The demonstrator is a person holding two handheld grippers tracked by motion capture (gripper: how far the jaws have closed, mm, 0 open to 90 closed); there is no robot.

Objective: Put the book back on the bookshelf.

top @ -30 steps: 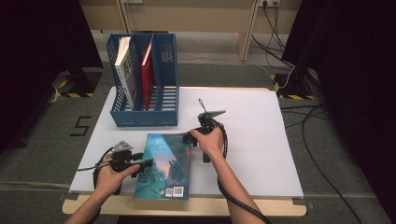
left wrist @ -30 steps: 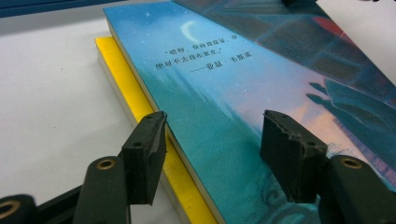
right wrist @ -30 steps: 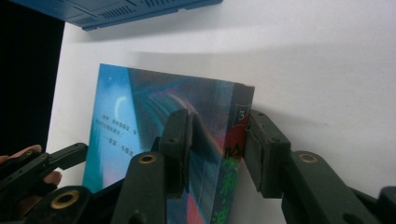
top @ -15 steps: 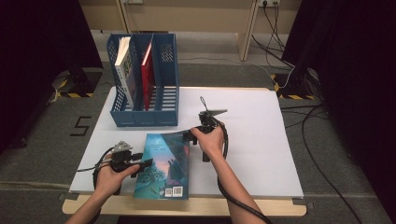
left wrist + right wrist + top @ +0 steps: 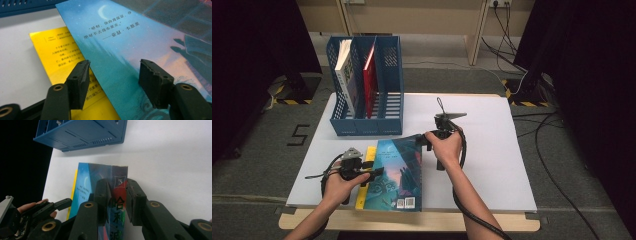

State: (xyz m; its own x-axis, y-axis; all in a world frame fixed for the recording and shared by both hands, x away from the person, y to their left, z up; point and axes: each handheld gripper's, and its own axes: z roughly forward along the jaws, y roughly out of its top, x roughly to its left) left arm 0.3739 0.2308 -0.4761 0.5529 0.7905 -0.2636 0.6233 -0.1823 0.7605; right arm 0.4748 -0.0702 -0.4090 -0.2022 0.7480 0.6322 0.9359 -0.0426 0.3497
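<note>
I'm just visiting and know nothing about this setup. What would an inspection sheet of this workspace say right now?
Surface: white table, bare on its right half.
Job's things: blue book, its spine edge lifted; yellow flap flat beneath its other edge.
Clutter: blue file rack holding a white book and a red book, third slot empty.
Grippers: right gripper has just been closing, its jaws now on the book's spine; left gripper open, straddling the cover's edge.
Cables: one trails from each gripper; more on the floor at right.
Surroundings: black curtains, pale cabinet base behind.
</note>
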